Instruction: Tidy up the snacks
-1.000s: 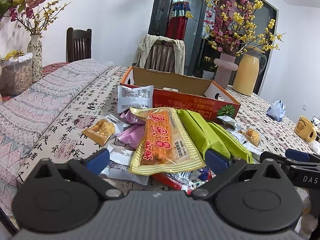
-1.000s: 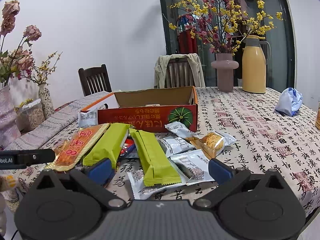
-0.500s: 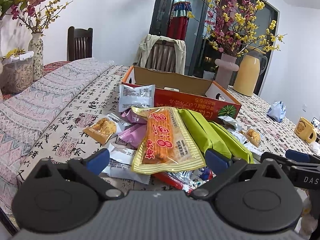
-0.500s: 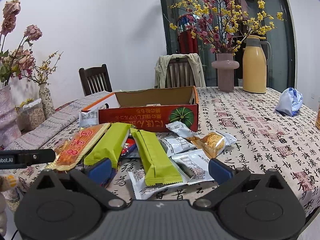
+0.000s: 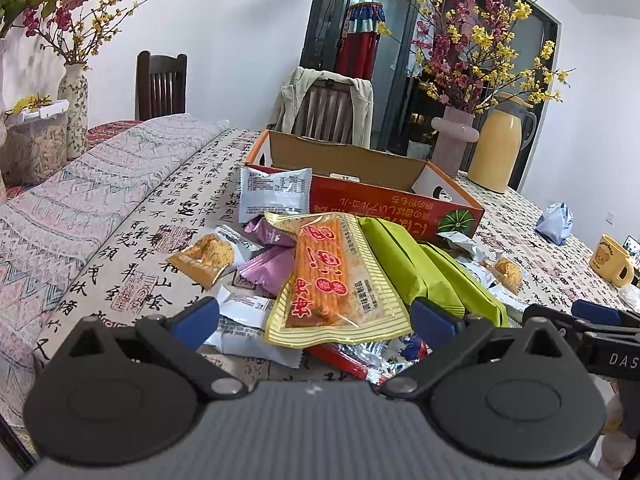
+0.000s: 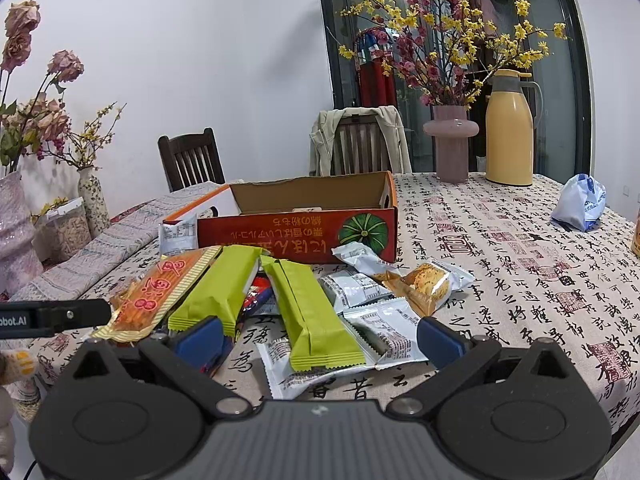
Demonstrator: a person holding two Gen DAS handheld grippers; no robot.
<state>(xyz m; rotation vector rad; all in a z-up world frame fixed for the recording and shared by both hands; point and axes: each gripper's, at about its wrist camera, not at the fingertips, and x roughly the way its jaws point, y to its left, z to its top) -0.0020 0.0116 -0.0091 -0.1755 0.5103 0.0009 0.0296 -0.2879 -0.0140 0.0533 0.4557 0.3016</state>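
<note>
We hold our left gripper and right gripper low at the near table edge, both with jaws spread wide and gripping nothing. The glossy orange-and-yellow snack packet lies atop the heap, its long axis running away from us toward the open red cardboard box. Two matte lime-green wrapped bars point the same way, slightly fanned. A red foil pack beneath is mostly hidden. Crinkly silver sachets lie flat on the calligraphy-print tablecloth.
</note>
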